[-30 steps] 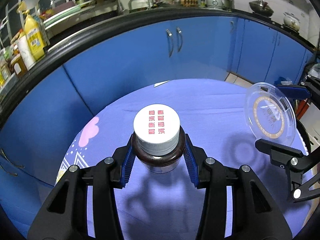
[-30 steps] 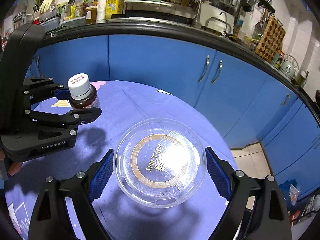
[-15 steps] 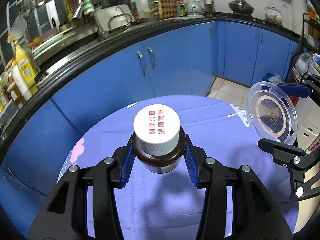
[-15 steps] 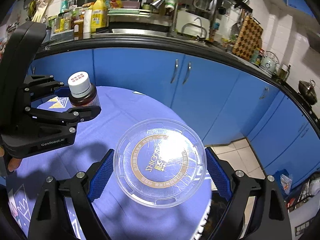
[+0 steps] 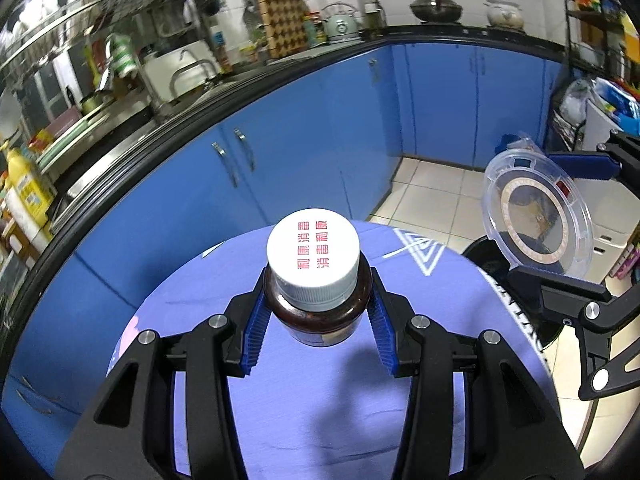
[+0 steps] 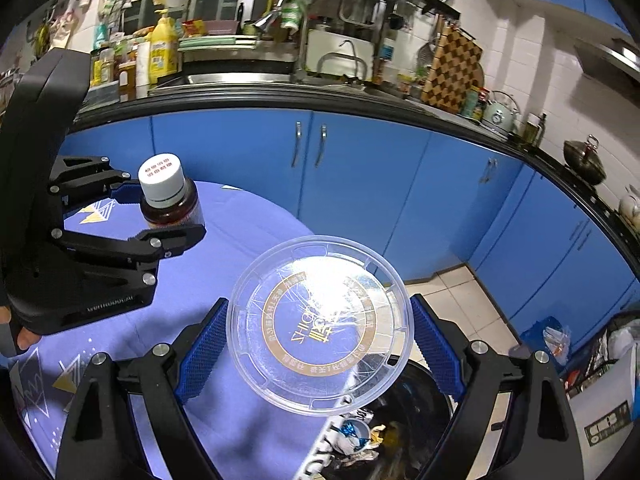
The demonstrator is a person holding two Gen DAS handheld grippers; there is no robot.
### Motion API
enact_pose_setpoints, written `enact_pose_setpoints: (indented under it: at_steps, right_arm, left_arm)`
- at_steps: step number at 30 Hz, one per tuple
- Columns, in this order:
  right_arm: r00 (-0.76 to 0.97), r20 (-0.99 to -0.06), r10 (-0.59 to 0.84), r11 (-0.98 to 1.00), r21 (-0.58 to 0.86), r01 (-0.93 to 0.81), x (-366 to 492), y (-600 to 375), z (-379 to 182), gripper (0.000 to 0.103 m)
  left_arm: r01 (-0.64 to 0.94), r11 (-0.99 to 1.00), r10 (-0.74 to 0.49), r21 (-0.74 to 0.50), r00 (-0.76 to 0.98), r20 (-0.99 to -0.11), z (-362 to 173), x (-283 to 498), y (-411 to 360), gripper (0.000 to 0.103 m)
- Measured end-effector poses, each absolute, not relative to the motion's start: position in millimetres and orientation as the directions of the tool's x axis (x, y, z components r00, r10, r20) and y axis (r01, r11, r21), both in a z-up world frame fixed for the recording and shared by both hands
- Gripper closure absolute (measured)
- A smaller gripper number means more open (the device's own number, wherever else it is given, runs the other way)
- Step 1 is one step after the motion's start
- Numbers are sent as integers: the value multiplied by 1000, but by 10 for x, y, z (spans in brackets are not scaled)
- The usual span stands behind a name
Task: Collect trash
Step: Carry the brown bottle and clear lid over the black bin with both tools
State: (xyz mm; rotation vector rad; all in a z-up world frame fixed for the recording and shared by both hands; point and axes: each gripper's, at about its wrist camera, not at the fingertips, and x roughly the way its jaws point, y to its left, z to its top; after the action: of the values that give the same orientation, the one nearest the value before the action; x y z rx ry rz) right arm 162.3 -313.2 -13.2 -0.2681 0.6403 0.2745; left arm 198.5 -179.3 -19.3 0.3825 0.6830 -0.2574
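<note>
My left gripper is shut on a brown bottle with a white cap, held upright above the purple tablecloth. It also shows in the right wrist view, at the left. My right gripper is shut on a clear round plastic lid with a gold ring print. The lid hangs over the table's right edge, partly above a black trash bin that holds wrappers. In the left wrist view the lid is at the right, above the bin.
Blue kitchen cabinets curve behind the table. A counter with a sink, bottles and a checkered board runs above them. Tiled floor lies to the right, with bags near the bin.
Both grippers have swung right with their loads. The lid now hangs over the table edge above the bin, which has come into view. The bottle stays gripped.
</note>
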Motion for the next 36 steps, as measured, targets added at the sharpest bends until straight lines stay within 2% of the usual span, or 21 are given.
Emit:
enact_pose_setpoints:
  at_steps: [36]
  right_arm:
    - [773,-627,95,985,-51,-163,1433,-4479,-491,18]
  left_arm:
    - [536,768,-180,349,705,-687,-409,1939,-3354,56]
